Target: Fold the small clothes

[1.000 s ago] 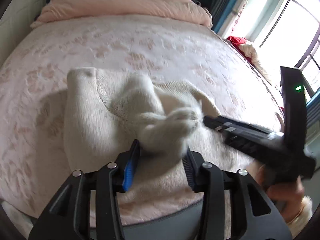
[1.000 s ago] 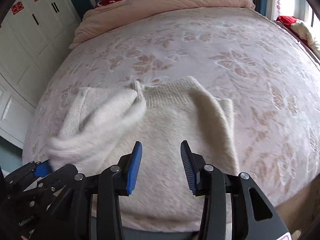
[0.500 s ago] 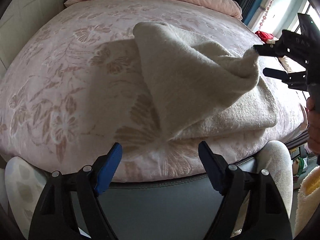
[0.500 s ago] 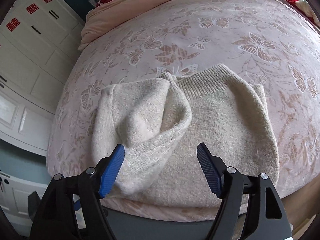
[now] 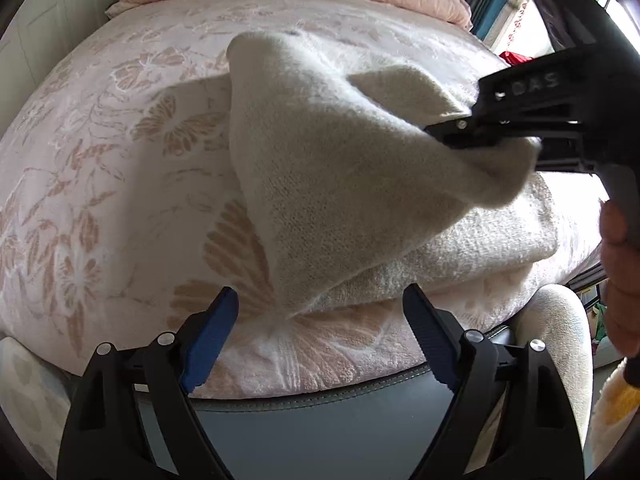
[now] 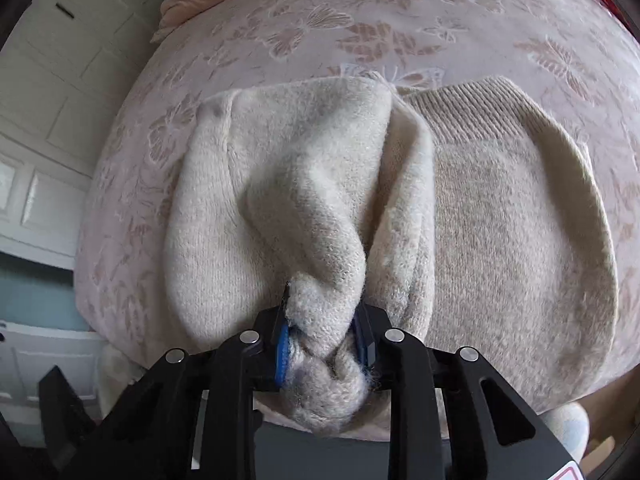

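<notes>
- Cream fuzzy knitted sweater (image 6: 500, 216) lies lengthwise away from the right tool (image 6: 322, 340), ribbed collar farthest.
- Right tool, just closed, pinches its bunched sleeve (lifted).
- Left tool (image 5: 320, 332) spread, empty.

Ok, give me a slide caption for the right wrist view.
Right gripper clamps a bunched sleeve of the cream knit sweater on the pink floral bedspread.

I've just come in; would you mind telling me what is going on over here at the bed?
A person with a gripper in each hand is folding a cream sweater on the pink bedspread. The right gripper has just closed on a bunched sleeve end and lifts it off the body of the sweater. The left gripper has just been opening; it hangs near the bed's edge with nothing between its fingers.
</notes>
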Demonstrator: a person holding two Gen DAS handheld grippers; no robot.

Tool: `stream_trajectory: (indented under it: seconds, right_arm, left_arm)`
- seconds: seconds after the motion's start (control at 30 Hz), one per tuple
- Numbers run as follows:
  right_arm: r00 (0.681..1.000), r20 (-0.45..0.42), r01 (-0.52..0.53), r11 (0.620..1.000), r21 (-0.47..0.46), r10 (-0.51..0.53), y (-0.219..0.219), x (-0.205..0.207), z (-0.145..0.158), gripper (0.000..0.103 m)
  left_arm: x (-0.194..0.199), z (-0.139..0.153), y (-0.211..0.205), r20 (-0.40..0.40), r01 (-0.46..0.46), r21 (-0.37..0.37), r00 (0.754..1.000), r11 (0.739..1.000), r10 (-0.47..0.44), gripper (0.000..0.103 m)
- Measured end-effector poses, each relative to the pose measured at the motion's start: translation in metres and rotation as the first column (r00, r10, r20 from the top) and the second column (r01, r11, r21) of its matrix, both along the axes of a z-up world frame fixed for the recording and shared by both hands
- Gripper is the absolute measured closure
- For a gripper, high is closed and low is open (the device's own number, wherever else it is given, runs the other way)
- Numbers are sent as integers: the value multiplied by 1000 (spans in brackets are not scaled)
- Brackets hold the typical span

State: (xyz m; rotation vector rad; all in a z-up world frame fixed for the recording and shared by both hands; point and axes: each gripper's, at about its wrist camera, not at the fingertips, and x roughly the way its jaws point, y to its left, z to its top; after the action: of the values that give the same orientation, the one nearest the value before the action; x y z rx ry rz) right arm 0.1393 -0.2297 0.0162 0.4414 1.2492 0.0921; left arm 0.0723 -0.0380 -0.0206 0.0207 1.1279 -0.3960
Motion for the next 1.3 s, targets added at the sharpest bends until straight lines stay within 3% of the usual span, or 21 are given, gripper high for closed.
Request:
stream_trajectory:
  seconds: [0.1, 0.17, 0.2, 0.27, 0.33, 0.43, 0.5, 0.53, 0.6, 0.73, 0.77, 0.87, 0.93, 1.03, 1.13, 1.2, 1.3]
  right_arm:
    - [985, 161, 64, 998, 20, -67, -26, -21, 53, 83]
    - [977, 194, 87, 996, -17, -82, -43, -37, 67, 82]
    - [980, 180, 94, 994, -59, -82, -50, -42, 62, 79]
    - [995, 81, 77, 987, -143, -66, -61, -41, 21, 68]
    - [996, -7, 87, 982, -170, -90, -67, -43, -18, 67]
    - [978, 115, 183, 981, -59, -175, -79, -60, -3, 59]
    - [965, 174, 213, 974, -83, -196, -85, -61, 11, 34]
    - [961, 195, 214, 973, -88, -193, -90, -60, 15, 32]
    - [971, 161, 192, 979, -65, -179, -96, -51, 6, 28]
    - [986, 47, 161, 986, 49, -163, -91, -38, -29, 28]
    - [985, 19, 171, 981, 94, -174, -90, -35, -38, 32]
    - [978, 6, 204, 965, 165, -207, -84, -31, -35, 74]
    - [974, 69, 201, 966, 164, -214, -84, -28, -6, 80]
    - [946, 256, 149, 967, 206, -201, -91, -36, 68, 82]
    - [918, 361, 145, 986, 78, -164, -102, -52, 107, 82]
    - [933, 317, 186, 982, -14, -172, -124, -62, 83, 80]
    - [968, 105, 232, 972, -33, -228, -157, -65, -14, 78]
  left_arm:
    - [0, 3, 2, 3, 0, -9, 1000, 1000, 0, 21]
    - [0, 4, 2, 8, 7, -8, 1000, 1000, -7, 21]
    - [0, 3, 2, 5, 7, -14, 1000, 1000, -7, 21]
    - [2, 0, 0, -5, -8, -16, 1000, 1000, 8, 21]
    - [6, -4, -6, -24, -10, -17, 1000, 1000, 10, 21]
    - [6, -4, -10, -14, -17, 8, 1000, 1000, 18, 21]
    - [6, -3, -10, -13, -22, 15, 1000, 1000, 23, 20]
    - [7, -3, -9, -14, -29, 14, 999, 999, 29, 20]
    - [9, -3, -7, -14, -49, 11, 999, 999, 49, 20]
    - [12, -5, -8, -21, -68, 17, 997, 998, 68, 20]
    - [13, -5, -8, -19, -67, 27, 998, 997, 67, 20]
    - [14, -9, -10, -20, -65, 59, 998, 996, 67, 20]
    - [16, -9, -10, -28, -73, 60, 997, 996, 74, 20]
    - [17, -4, -12, -20, -72, 58, 997, 996, 73, 20]
    - [18, 0, -17, -9, -58, 49, 998, 997, 59, 16]
    - [18, 0, -20, -4, -45, 50, 999, 998, 46, 16]
    - [19, -7, -29, -17, -24, 73, 1000, 997, 25, 16]
